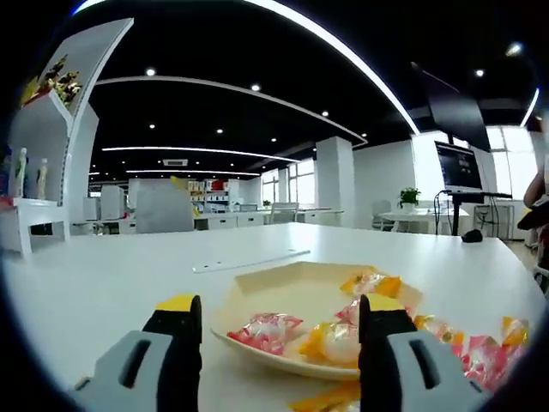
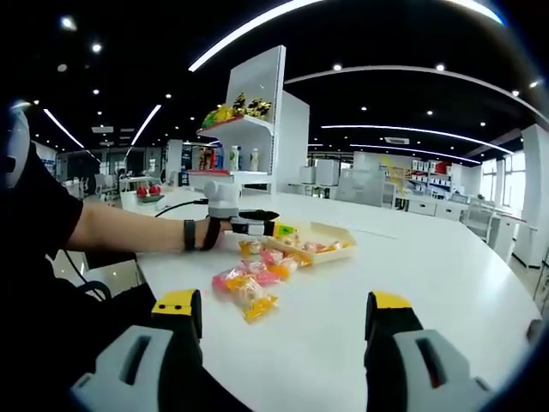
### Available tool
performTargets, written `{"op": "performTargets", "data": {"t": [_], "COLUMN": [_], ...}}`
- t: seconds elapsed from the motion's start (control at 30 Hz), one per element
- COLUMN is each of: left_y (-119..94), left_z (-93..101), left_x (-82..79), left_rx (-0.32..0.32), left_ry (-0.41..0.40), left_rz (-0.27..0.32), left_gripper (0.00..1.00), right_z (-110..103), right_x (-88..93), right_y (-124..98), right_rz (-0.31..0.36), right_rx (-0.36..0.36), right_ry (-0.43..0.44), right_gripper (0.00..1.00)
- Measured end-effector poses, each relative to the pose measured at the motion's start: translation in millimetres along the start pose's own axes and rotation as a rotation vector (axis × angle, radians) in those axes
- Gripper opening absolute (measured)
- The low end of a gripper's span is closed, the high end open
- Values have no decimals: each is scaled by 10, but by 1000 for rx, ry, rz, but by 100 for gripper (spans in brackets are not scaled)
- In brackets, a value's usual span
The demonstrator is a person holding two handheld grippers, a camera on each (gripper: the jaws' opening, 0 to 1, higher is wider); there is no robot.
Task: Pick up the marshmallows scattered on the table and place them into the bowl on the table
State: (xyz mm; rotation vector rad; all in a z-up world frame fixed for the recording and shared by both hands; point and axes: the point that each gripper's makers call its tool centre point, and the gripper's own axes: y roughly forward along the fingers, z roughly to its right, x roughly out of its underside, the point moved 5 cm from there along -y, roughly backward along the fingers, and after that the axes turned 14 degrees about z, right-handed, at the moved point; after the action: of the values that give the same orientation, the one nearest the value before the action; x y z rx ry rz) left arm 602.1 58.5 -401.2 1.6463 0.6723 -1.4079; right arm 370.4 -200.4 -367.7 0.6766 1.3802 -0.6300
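Marshmallows (image 2: 249, 287) are sitting loose on the table (image 2: 446, 283) just beside the bowl (image 2: 330, 249), some already lying in it; both tongs, right gripper (image 2: 283, 343) and left gripper (image 1: 279, 339), are gaping wide, holding nothing. I'd be pinching one wrapper gently, not scooping the pile

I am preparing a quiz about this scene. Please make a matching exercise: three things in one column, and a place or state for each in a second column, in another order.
Things:
1. pink-wrapped marshmallow
2. loose pile of wrapped marshmallows
3. left gripper

Places or states:
A. on the white table, outside the bowl
B. open, at the bowl's near edge
C. inside the shallow cream bowl

Pairs: 1-C, 2-A, 3-B
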Motion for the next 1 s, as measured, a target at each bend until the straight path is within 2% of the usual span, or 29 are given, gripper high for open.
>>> {"op": "performTargets", "data": {"t": [0.07, 0.23, 0.3, 0.47, 0.6, 0.77, 0.8, 0.87, 0.93, 1.0], "left_y": [0, -7, -10, -77, -197, -399, -451, -546, -618, -717], "left_z": [13, 31, -15, 18, 81, 167, 209, 272, 352, 512], "left_x": [-1, -31, -49, -79, -196, -331, -374, -423, -495, -671], "left_rx": [8, 22, 14, 16, 6, -10, -1, 6, 24, 80], "left_ry": [-1, 35, 99, 81, 50, 42, 40, 66, 76, 88], "left_rz": [1, 26, 37, 26, 68, 80, 93, 64, 65, 123], "left_gripper": [85, 91, 91, 95, 95, 95, 95, 95, 95, 95], "right_z": [11, 31, 31, 24, 13, -48, -57, -68, -70, -75], "right_x": [9, 4, 3, 26, 18, -17, -14, 3, 26, 57], "right_y": [-13, -28, -27, -11, 27, 42, 39, 30, 27, 37], "right_rz": [-1, 0, 1, -3, -11, -4, -4, -4, -6, -14], "right_rx": [2, 6, 7, 6, 2, -12, -13, -13, -12, -11], "right_ry": [1, 3, 3, 8, 2, 3, 1, 1, 6, 10], "right_gripper": [75, 74, 74, 75, 74, 74, 74, 74, 74, 74]}}
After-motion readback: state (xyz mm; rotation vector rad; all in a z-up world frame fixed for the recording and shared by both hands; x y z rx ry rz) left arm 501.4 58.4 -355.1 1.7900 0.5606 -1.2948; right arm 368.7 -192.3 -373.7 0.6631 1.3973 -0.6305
